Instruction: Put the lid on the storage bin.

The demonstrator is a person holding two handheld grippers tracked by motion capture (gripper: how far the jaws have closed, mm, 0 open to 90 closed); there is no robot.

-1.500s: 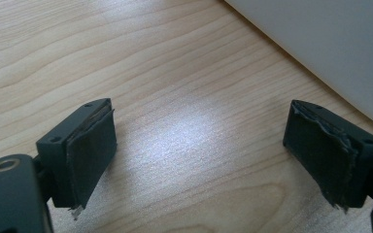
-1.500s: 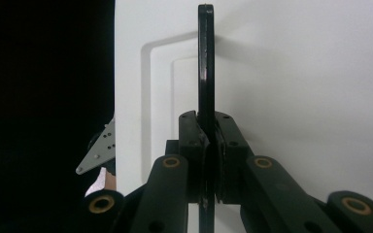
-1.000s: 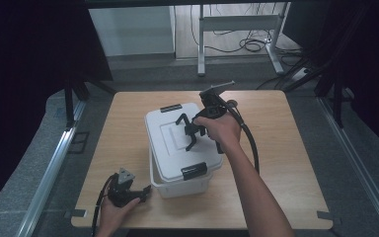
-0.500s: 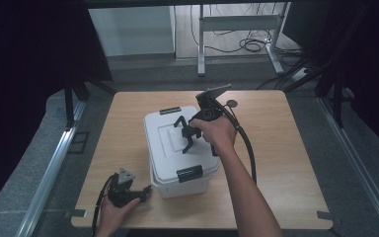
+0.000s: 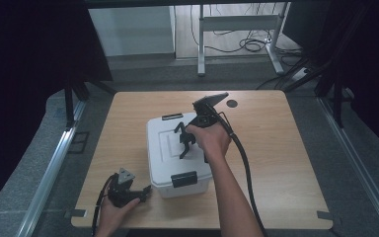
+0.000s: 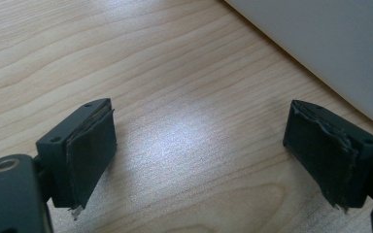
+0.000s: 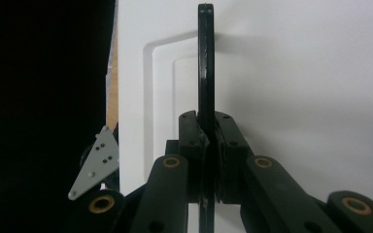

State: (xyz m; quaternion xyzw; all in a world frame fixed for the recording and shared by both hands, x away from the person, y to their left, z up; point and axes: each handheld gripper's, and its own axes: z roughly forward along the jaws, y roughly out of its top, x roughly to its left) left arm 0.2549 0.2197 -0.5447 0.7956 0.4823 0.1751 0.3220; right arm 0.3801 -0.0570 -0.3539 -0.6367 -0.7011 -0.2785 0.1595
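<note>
Step in hand: your right hand-held gripper (image 5: 183, 143) is clamped on the black handle (image 7: 205, 63) of the white box (image 5: 163, 163), which sits in the middle of the surface (image 5: 286, 163). I judge this to be the grasp ahead of a lift or carry.
Handle: it stands upright off the lid, edge-on between the pads in the right gripper view.
Left hand-held gripper (image 5: 128, 190): its jaws stand wide apart with nothing between them; it rests low on the surface just beside the box's near left corner.
Box latches: a black clasp (image 5: 184, 178) shows at the near end and another at the far end; whether they are fastened you cannot tell.
Next move: likely a straight pull upward, with the handle kept centred in the pads so the box hangs level.
High view adds: the whole layout, both forearms, the cable (image 5: 244, 163) trailing from your right hand.
Right gripper view adds: the pads squeezing the handle itself.
Left gripper view adds: the box's white wall (image 6: 330, 53) close by, and the worn pad (image 6: 90, 155) edges.
</note>
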